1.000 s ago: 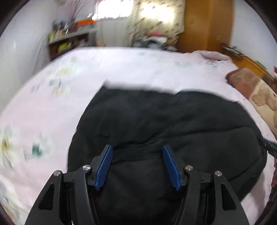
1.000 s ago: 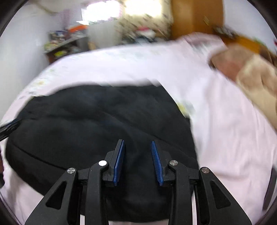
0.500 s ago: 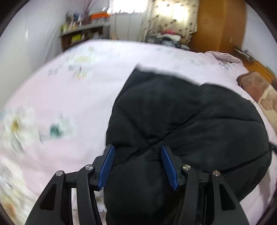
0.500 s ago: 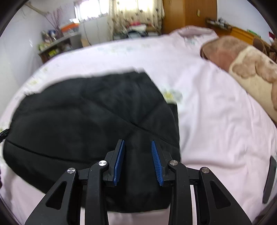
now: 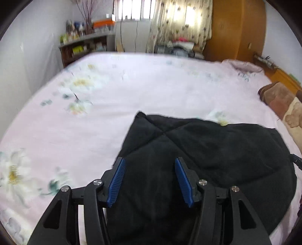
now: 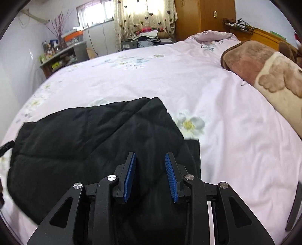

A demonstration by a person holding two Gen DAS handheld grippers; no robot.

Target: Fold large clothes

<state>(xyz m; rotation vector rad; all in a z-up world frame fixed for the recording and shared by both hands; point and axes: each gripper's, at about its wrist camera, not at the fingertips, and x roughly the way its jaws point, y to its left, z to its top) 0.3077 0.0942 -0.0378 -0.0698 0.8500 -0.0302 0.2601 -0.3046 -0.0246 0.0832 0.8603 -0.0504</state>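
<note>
**Black quilted garment under two hand-held grippers on the bed**

On the bed (image 5: pixel 132 90), spread with a pale pink floral sheet, a black quilted garment (image 5: pixel 207 150) lies bunched and partly folded, directly ahead of and beneath both tools. The left hand-held gripper (image 5: pixel 149 181) points down at the garment's near left part; its blue pads (image 5: pixel 117 181) stand spread, with dark fabric filling the gap between them, and whether the pads press on the cloth cannot be told. The right hand-held gripper (image 6: pixel 150 175) points down at the garment (image 6: pixel 85 141) near its right edge; its pads (image 6: pixel 170 177) stand apart at a narrower gap, again with black cloth showing between them, and a grip cannot be confirmed there either. Just beyond the right tool, to its right, a white flower print (image 6: pixel 190 124) shows on the sheet beside the garment's edge. Farther right lies a brown and cream blanket (image 6: pixel 264 71). Far ahead of both tools stand a cluttered shelf (image 5: pixel 85 45), a heart-patterned curtain (image 6: pixel 143 17) and a wooden wardrobe (image 5: pixel 236 28).
</note>
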